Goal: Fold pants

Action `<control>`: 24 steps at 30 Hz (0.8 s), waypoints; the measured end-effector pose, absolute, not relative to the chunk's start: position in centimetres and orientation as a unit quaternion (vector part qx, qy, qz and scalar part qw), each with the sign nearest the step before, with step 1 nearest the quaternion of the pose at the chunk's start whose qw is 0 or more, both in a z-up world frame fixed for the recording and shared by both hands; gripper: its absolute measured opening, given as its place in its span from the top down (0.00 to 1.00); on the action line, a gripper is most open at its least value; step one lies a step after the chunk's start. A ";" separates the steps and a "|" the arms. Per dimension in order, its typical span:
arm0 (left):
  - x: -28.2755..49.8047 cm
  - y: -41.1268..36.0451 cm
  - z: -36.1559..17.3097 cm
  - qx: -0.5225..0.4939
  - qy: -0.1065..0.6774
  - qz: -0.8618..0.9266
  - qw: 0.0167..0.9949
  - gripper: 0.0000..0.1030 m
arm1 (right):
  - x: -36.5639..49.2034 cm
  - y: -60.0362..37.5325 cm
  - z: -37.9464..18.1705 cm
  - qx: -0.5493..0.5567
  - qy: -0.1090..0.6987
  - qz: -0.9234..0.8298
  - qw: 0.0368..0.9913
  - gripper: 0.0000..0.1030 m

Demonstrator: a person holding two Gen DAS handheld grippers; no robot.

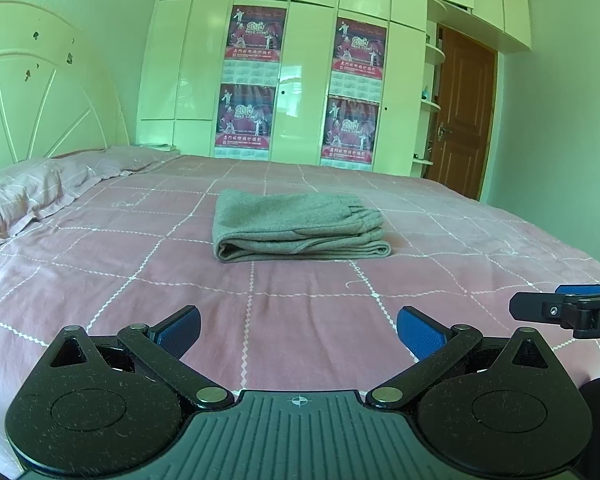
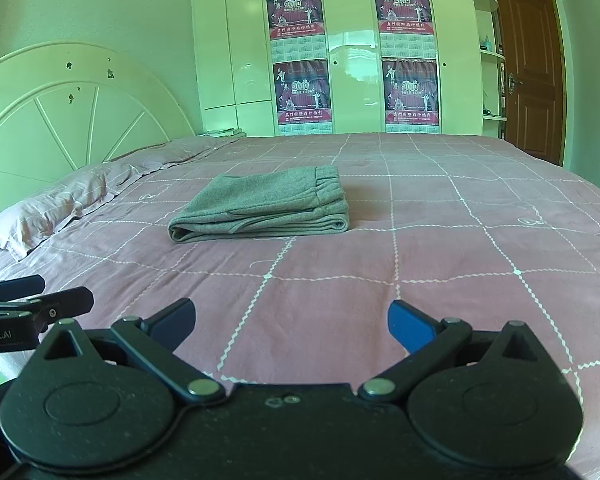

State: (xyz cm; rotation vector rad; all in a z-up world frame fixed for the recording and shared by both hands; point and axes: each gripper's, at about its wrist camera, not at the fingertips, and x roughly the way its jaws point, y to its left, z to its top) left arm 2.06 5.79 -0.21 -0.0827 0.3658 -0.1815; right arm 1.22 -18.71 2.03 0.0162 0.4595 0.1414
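Note:
Grey pants (image 1: pixel 298 226) lie folded in a compact stack on the pink checked bedspread (image 1: pixel 140 280), waistband to the right; they also show in the right wrist view (image 2: pixel 266 206). My left gripper (image 1: pixel 299 332) is open and empty, held low over the bed's near part, well short of the pants. My right gripper (image 2: pixel 291 326) is open and empty too, also well short of them. Each gripper shows at the edge of the other's view: the right one (image 1: pixel 568 308) and the left one (image 2: pixel 32 300).
A pink pillow (image 1: pixel 28 196) lies at the left by the white headboard (image 1: pixel 40 92). White wardrobes with red calendars (image 1: pixel 252 80) stand behind the bed. A brown door (image 1: pixel 460 112) is at the right.

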 end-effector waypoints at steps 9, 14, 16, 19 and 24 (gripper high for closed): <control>2.0 5.7 -0.2 -0.039 0.180 -0.090 0.979 0.00 | 1.2 -18.7 2.1 0.008 0.228 0.070 0.971 0.06; 2.0 5.7 -0.2 -0.038 0.179 -0.092 0.979 0.00 | 1.2 -18.6 2.1 0.008 0.228 0.070 0.971 0.06; 2.0 5.6 -0.3 -0.036 0.177 -0.091 0.979 0.00 | 1.2 -18.6 2.1 0.008 0.228 0.070 0.971 0.06; 1.9 5.7 -0.2 -0.037 0.174 -0.090 0.980 0.00 | 1.1 -18.7 2.0 0.007 0.228 0.070 0.971 0.06; 1.7 6.0 -0.2 -0.038 0.168 -0.094 0.981 0.00 | 1.1 -18.7 2.0 0.007 0.229 0.070 0.971 0.06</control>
